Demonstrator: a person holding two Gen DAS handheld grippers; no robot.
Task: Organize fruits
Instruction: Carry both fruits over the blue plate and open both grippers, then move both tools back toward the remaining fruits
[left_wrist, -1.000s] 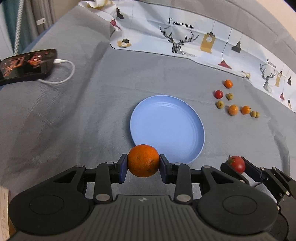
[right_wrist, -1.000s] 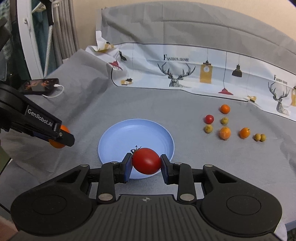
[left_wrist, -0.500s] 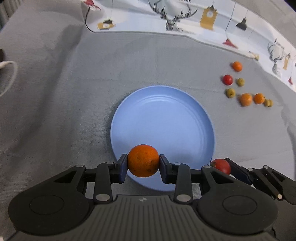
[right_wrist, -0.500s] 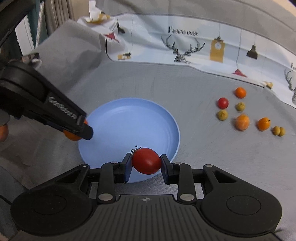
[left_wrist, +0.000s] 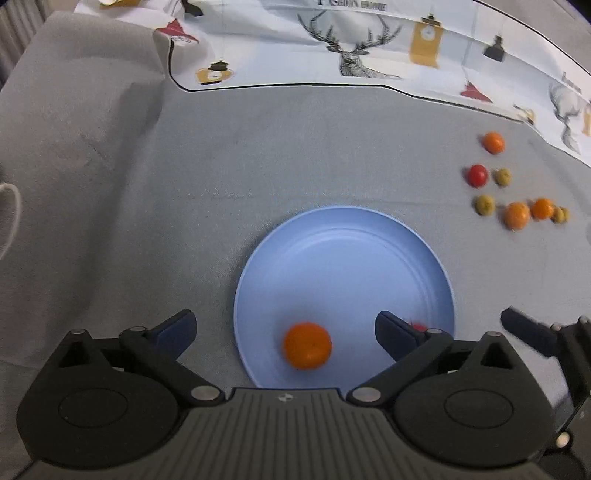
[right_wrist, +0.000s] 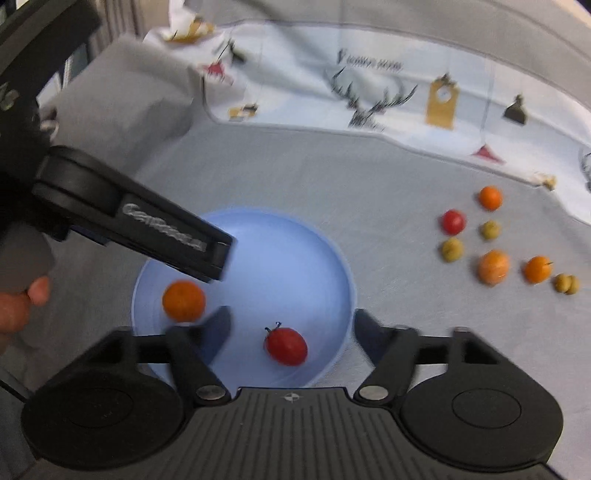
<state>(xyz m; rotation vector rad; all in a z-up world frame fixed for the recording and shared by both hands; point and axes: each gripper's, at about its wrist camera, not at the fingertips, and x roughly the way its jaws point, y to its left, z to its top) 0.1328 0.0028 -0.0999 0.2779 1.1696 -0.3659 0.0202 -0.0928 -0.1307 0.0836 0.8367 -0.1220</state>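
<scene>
A blue plate (left_wrist: 343, 236) lies on the grey cloth; it also shows in the right wrist view (right_wrist: 295, 243). An orange (left_wrist: 307, 345) rests on its near part, below my open left gripper (left_wrist: 284, 332). In the right wrist view the orange (right_wrist: 183, 300) sits at the plate's left and a red tomato (right_wrist: 286, 346) lies on the near part, between the wide-open jaws of my right gripper (right_wrist: 291, 328). The left gripper's finger (right_wrist: 155, 225) hangs over the plate's left side.
Several small loose fruits lie on the cloth to the right: a red tomato (right_wrist: 453, 222), small oranges (right_wrist: 493, 266) and yellow-green fruits (right_wrist: 452, 250). A white printed cloth (left_wrist: 369, 48) runs along the back. A hand (right_wrist: 18, 306) shows at the left.
Both grippers have opened and let go. The orange and the tomato now lie on the blue plate. Both grippers moved forward over the plate.
</scene>
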